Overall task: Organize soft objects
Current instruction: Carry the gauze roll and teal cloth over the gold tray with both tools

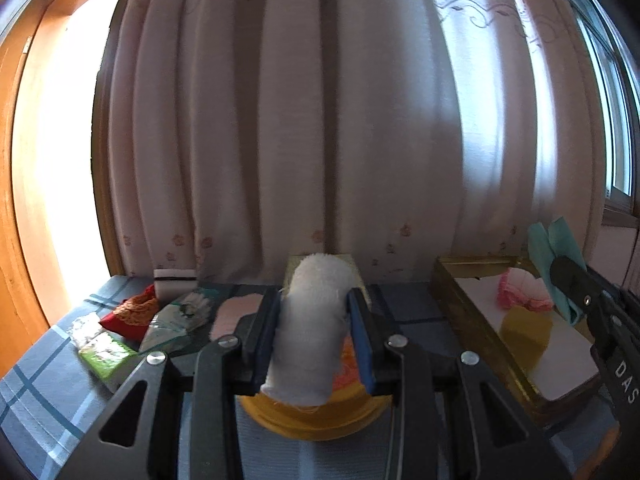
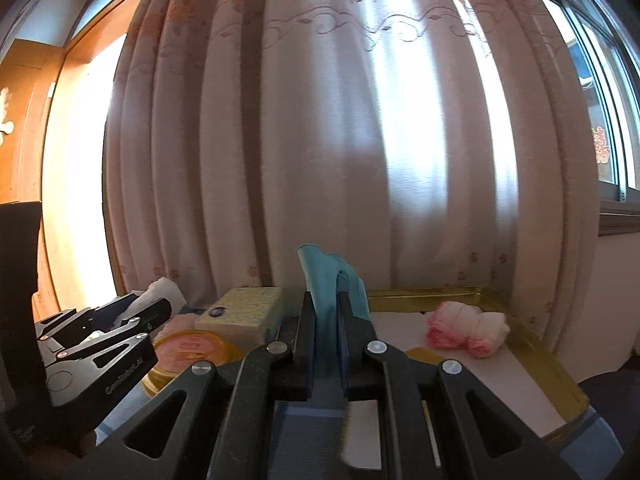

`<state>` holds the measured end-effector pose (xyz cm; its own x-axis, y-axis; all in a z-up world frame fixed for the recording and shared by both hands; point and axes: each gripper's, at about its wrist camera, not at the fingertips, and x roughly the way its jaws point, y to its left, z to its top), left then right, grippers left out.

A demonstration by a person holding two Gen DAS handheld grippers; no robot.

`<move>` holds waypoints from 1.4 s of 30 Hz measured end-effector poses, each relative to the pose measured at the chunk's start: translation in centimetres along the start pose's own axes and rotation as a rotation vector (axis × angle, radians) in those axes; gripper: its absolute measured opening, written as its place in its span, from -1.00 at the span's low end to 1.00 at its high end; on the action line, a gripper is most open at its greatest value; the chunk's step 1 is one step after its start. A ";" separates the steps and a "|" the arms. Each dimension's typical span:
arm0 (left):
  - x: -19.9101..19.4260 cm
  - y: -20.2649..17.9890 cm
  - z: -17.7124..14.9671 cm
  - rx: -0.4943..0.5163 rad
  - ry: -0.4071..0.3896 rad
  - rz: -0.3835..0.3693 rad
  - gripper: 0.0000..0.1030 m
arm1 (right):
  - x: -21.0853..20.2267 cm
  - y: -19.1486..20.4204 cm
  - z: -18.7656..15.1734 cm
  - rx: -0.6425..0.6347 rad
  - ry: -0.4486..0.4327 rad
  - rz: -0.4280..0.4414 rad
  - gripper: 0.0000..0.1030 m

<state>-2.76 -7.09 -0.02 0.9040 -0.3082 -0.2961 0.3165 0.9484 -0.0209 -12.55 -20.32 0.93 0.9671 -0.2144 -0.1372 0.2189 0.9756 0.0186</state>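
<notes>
My left gripper [image 1: 314,308] is shut on a rolled white towel [image 1: 312,328], held upright above a yellow round tin [image 1: 316,416]. It also shows at the left of the right wrist view [image 2: 160,300]. My right gripper [image 2: 323,300] is shut on a teal cloth [image 2: 326,280], which sticks up between the fingers; it also shows at the right edge of the left wrist view [image 1: 554,256]. A gold tray [image 2: 552,376] with a white liner lies to the right and holds a pink-and-white rolled cloth [image 2: 466,330], also visible in the left wrist view [image 1: 520,290].
A blue plaid tablecloth [image 1: 36,392] covers the table. At left lie a red and orange pouch [image 1: 128,312], a green packet [image 1: 106,354] and a glossy packet [image 1: 180,316]. A yellow box [image 2: 240,312] stands behind the tin. A curtain [image 1: 320,120] hangs close behind.
</notes>
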 end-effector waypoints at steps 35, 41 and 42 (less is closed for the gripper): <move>0.3 -15.1 1.5 0.121 0.034 -0.284 -0.35 | 0.3 -14.2 0.2 0.082 0.093 -0.279 -0.80; 1.8 -17.0 0.6 0.124 0.118 -0.310 -0.35 | 1.7 -16.0 0.2 0.118 0.167 -0.279 -0.80; 1.9 -17.0 0.6 0.118 0.119 -0.313 -0.35 | 1.9 -16.2 0.2 0.126 0.181 -0.270 -0.80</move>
<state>-6.29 -23.88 0.35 0.7205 -0.5648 -0.4023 0.6099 0.7922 -0.0199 -14.22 -36.52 0.54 0.8358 -0.4412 -0.3269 0.4891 0.8688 0.0779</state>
